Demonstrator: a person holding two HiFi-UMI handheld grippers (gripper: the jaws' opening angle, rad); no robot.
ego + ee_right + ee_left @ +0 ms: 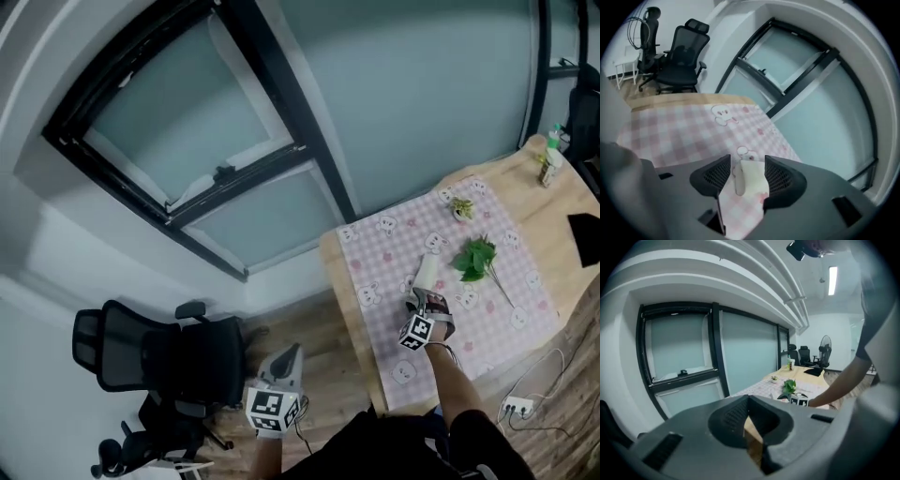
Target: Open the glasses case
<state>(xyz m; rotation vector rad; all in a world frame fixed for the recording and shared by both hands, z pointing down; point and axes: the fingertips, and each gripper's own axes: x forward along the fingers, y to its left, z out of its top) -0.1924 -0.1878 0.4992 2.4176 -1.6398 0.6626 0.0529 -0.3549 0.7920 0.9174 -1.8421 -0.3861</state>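
Note:
The white glasses case (427,272) lies shut on the pink checked cloth (394,244) of the wooden table. My right gripper (425,298) hovers just short of its near end, jaws wide apart. In the right gripper view the case (752,180) shows between the two dark pads (717,173), with a gap on the left side and no pad pressing on it. My left gripper (291,352) hangs off the table's left edge above the floor. In the left gripper view its tips (749,399) meet, with nothing between them.
A green leafy sprig (476,258) lies on the cloth just right of the case, and a small plant (460,207) sits farther back. Bottles (551,164) stand at the far corner. A black office chair (150,361) is on the floor left. A power strip (516,406) lies at the lower right.

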